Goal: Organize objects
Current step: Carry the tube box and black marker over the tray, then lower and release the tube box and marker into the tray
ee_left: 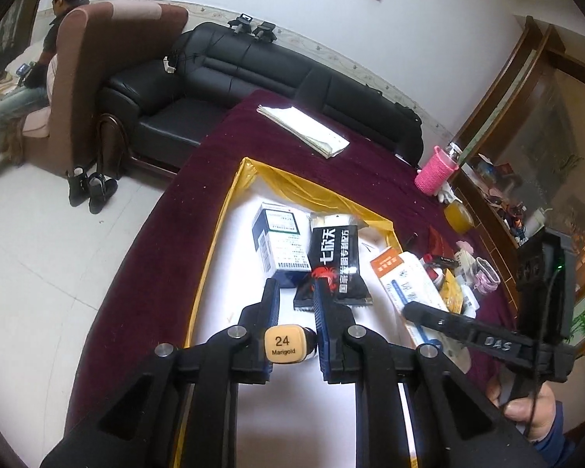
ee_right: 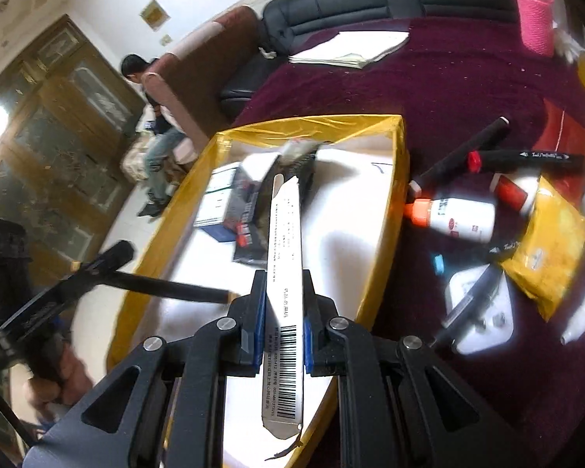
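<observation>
A yellow-edged white tray (ee_left: 230,195) lies on the maroon table; it also shows in the right wrist view (ee_right: 399,148). In it lie a blue-and-white box (ee_left: 279,241) and a black sachet (ee_left: 333,261). My left gripper (ee_left: 296,296) hangs over the tray with a marker, cap marked "24 Marigold" (ee_left: 285,344), between its fingers; the left pad touches it, the right stands slightly off. My right gripper (ee_right: 284,284) is shut on a long white box with a barcode (ee_right: 284,273), held over the tray. That box also shows in the left wrist view (ee_left: 405,280).
Right of the tray lie black markers (ee_right: 522,156), a white bottle with an orange cap (ee_right: 456,214), a yellow pouch (ee_right: 546,249) and a white device (ee_right: 483,312). A pink cup (ee_left: 435,171) and papers (ee_left: 304,124) sit farther back. A black sofa (ee_left: 222,66) lies beyond.
</observation>
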`<state>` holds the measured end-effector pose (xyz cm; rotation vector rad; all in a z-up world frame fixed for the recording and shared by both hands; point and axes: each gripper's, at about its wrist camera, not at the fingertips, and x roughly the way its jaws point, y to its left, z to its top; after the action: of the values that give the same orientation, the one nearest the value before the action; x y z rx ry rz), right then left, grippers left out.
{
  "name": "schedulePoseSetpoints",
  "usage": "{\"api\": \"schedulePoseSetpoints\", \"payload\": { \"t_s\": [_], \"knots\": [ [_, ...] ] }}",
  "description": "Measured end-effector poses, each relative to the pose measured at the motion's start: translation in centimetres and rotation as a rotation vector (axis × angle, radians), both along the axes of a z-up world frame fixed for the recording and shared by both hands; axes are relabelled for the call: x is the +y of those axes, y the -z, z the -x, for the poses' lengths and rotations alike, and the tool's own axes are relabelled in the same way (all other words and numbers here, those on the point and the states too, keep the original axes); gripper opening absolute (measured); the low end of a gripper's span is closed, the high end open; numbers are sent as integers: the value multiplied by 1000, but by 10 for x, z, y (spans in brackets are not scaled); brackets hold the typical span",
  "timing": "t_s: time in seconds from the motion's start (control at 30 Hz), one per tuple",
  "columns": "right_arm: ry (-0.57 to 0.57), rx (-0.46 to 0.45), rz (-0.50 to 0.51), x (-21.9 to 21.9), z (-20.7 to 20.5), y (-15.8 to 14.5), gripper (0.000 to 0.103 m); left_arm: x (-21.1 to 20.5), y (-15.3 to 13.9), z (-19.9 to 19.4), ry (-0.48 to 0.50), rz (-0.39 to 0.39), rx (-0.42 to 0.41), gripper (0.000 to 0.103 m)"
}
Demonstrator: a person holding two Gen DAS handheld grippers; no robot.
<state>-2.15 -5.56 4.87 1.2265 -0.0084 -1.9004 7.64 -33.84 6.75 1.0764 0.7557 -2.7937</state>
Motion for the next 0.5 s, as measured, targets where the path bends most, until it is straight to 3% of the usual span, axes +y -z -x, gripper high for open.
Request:
{"api": "schedulePoseSetpoints", "payload": {
  "t_s": [0.1, 0.33, 0.5],
  "knots": [
    [24, 4, -30, -8, 8, 5, 12, -2, -4, 16, 15, 16, -34, 15],
    [57, 8, -69, -21, 20, 9, 12, -3, -7, 65, 66, 134, -166, 19],
    [60, -15, -91, -27, 24, 18, 12, -13, 3, 89, 61, 124, -216, 21]
  ]
}}
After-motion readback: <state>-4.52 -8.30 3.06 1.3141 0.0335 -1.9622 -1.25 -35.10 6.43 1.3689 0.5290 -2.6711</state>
